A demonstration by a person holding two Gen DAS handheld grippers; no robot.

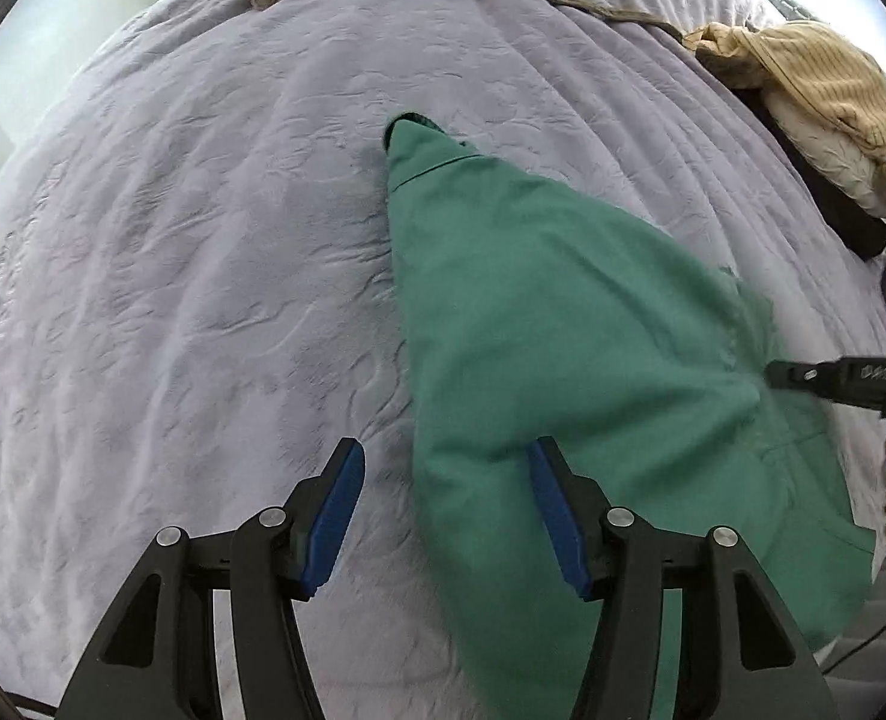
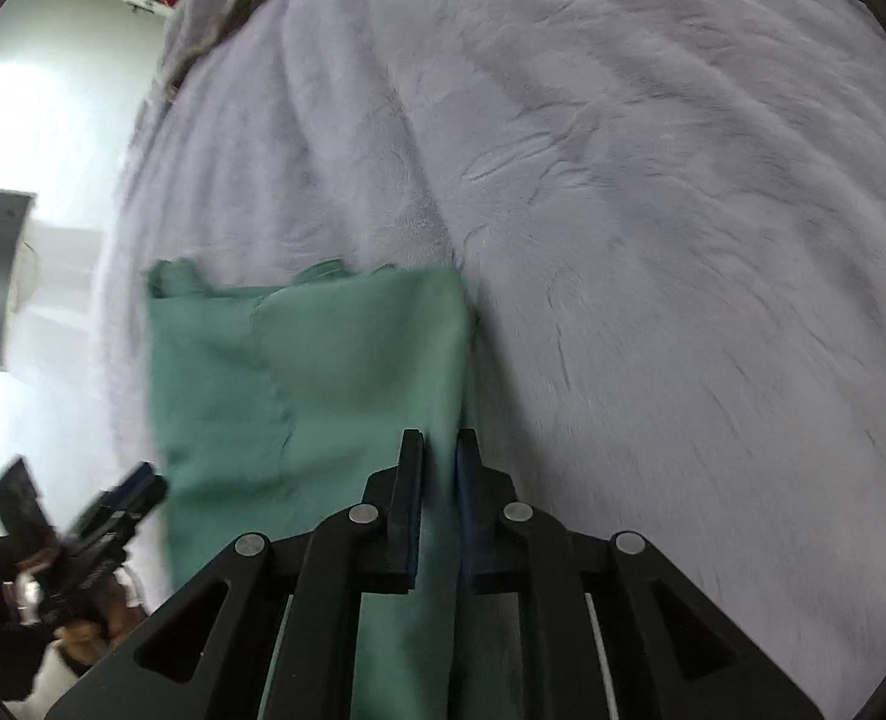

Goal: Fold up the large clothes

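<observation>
Right now my left gripper [image 1: 446, 465] hangs spread wide over the bed [image 1: 173, 276], whose lilac quilt looks crinkled and plush. My right gripper [image 2: 440, 450] is pinched onto the green garment's [image 1: 533, 324] soft matte edge. Towards two o'clock sits a ribbed beige knit [image 1: 827, 78] piled on dark cloth.
</observation>
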